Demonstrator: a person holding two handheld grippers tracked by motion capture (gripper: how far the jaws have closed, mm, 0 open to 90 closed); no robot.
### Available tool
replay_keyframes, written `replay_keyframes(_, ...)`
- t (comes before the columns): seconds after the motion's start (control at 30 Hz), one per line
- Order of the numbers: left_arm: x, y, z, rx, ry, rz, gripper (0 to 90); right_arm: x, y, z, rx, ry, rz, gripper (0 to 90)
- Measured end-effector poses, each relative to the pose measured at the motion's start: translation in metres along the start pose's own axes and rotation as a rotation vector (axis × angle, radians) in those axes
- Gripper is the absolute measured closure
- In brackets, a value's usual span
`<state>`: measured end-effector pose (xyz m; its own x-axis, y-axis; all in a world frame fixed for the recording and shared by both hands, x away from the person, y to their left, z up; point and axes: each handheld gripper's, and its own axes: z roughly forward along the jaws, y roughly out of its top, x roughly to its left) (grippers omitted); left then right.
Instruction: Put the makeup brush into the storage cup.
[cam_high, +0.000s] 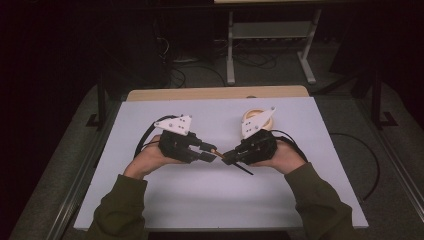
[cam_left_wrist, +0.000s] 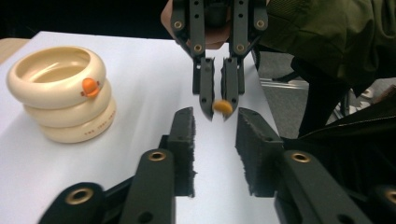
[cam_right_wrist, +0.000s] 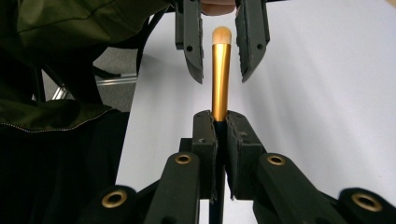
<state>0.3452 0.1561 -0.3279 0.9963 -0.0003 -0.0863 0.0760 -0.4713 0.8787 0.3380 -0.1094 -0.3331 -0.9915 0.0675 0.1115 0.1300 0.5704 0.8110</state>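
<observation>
White tabletop (cam_high: 165, 200): right gripper (cam_right_wrist: 219, 122) clamps a gold-handled brush (cam_right_wrist: 221, 74) mid-table, tip between the left gripper's (cam_left_wrist: 215, 128) parted jaws. Far right, stacked cream rings (cam_left_wrist: 60, 91), its hollow seemingly empty.

1. The brush (cam_right_wrist: 221, 77) is seen with a glossy, gold metallic handle and a soft, matt tip.
2. The stacked rings (cam_left_wrist: 60, 93) appear as smooth, cream plastic with a slight sheen.
3. The tabletop (cam_high: 200, 195) is covered by a matt white sheet; bare wood is shown at its far edge.
4. The pads (cam_left_wrist: 186, 149) of the left gripper (cam_left_wrist: 215, 151) look rough and black.
</observation>
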Motion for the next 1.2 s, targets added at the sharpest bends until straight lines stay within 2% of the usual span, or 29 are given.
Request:
replay_keyframes(0.17, -0.006, -0.007, -0.007, -0.019, 0.073, -0.002, 52.5, 0.0, -0.006, -0.007, -0.041, -0.034, 0.021, 82.6)
replay_keyframes(0.2, -0.007, -0.008, -0.009, -0.021, 0.094, 0.0, 49.9, 0.001, -0.007, -0.008, -0.052, -0.036, 0.042, 82.5)
replay_keyframes(0.23, -0.007, -0.01, -0.011, -0.02, 0.108, -0.003, 48.0, 0.0, -0.009, -0.009, -0.059, -0.048, 0.03, 82.5)
replay_keyframes(0.27, -0.008, -0.012, -0.013, -0.023, 0.122, -0.01, 47.1, 0.0, -0.009, -0.01, -0.068, -0.049, 0.052, 82.5)
replay_keyframes(0.37, -0.011, -0.017, -0.02, -0.043, 0.176, -0.032, 42.4, 0.0, -0.011, -0.015, -0.082, -0.086, 0.066, 82.6)
replay_keyframes(0.43, -0.015, -0.022, -0.024, -0.059, 0.215, -0.05, 39.2, -0.001, -0.012, -0.019, -0.108, -0.122, 0.072, 82.6)
replay_keyframes(0.5, -0.018, -0.026, -0.027, -0.079, 0.257, -0.058, 36.7, -0.001, -0.012, -0.023, -0.131, -0.152, 0.099, 82.6)
replay_keyframes(0.6, -0.022, -0.033, -0.032, -0.113, 0.318, -0.083, 32.4, -0.003, -0.013, -0.027, -0.158, -0.186, 0.109, 82.6)
replay_keyframes(0.67, -0.025, -0.037, -0.034, -0.117, 0.346, -0.092, 30.7, -0.004, -0.014, -0.029, -0.168, -0.206, 0.114, 82.6)
replay_keyframes(0.87, -0.033, -0.05, -0.035, -0.119, 0.409, -0.122, 22.5, -0.008, -0.015, -0.035, -0.202, -0.283, 0.14, 82.6)
replay_keyframes(1.0, -0.037, -0.061, -0.037, -0.143, 0.455, -0.15, 17.4, -0.013, -0.016, -0.043, -0.23, -0.33, 0.161, 82.6)
replay_keyframes(1.2, -0.044, -0.074, -0.041, -0.163, 0.497, -0.171, 15.9, -0.024, -0.02, -0.057, -0.295, -0.384, 0.2, 82.6)
